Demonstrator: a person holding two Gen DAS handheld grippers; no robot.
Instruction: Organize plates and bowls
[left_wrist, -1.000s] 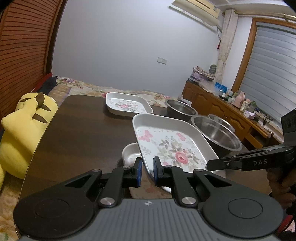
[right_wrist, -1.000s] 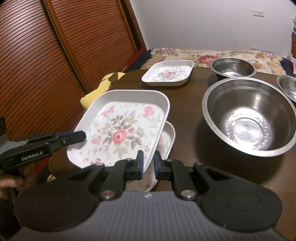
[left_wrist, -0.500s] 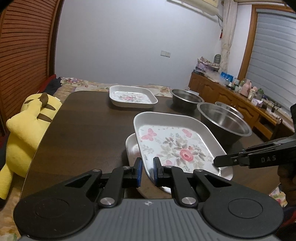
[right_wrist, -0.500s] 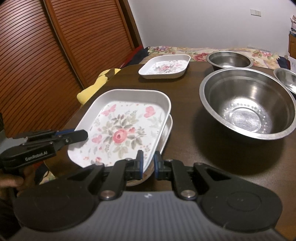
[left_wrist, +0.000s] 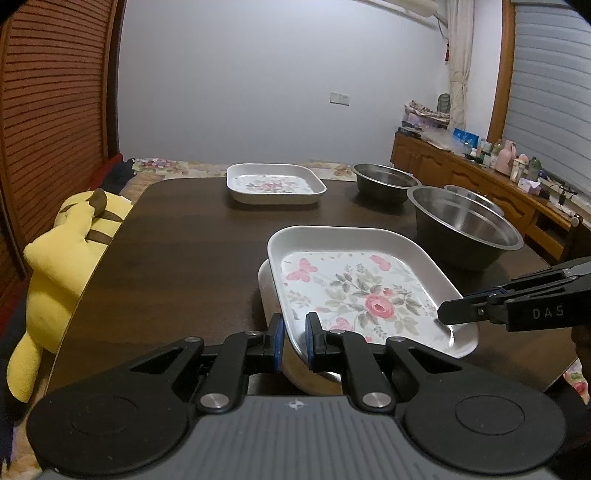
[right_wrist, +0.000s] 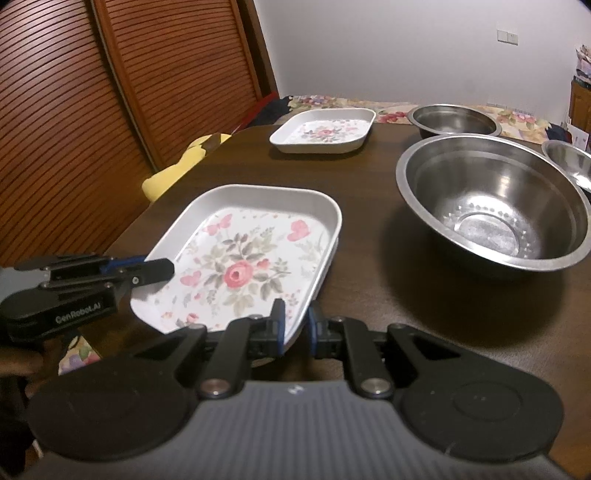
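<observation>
A white floral plate (left_wrist: 354, 291) (right_wrist: 243, 258) sits nested on a second white plate (left_wrist: 264, 280) at the near edge of the dark table (left_wrist: 184, 240). My left gripper (left_wrist: 294, 341) is shut on the floral plate's near-left rim. My right gripper (right_wrist: 295, 325) is shut on its opposite rim; it also shows in the left wrist view (left_wrist: 448, 314). A third floral plate (left_wrist: 275, 183) (right_wrist: 323, 130) lies at the far side. A large steel bowl (left_wrist: 463, 227) (right_wrist: 491, 201) stands to the right, with a smaller steel bowl (left_wrist: 386, 179) (right_wrist: 454, 120) behind it.
Another steel bowl (right_wrist: 569, 162) shows at the right edge behind the large one. A yellow plush toy (left_wrist: 62, 254) leans at the table's left edge. A wooden sideboard (left_wrist: 480, 177) with bottles runs along the right wall. A slatted wooden door (right_wrist: 110, 110) stands to the left.
Both grippers have lowered the floral plate from a tilted, raised pose down onto the plate beneath it, and it now lies nearly level. Both stay shut on its rim.
</observation>
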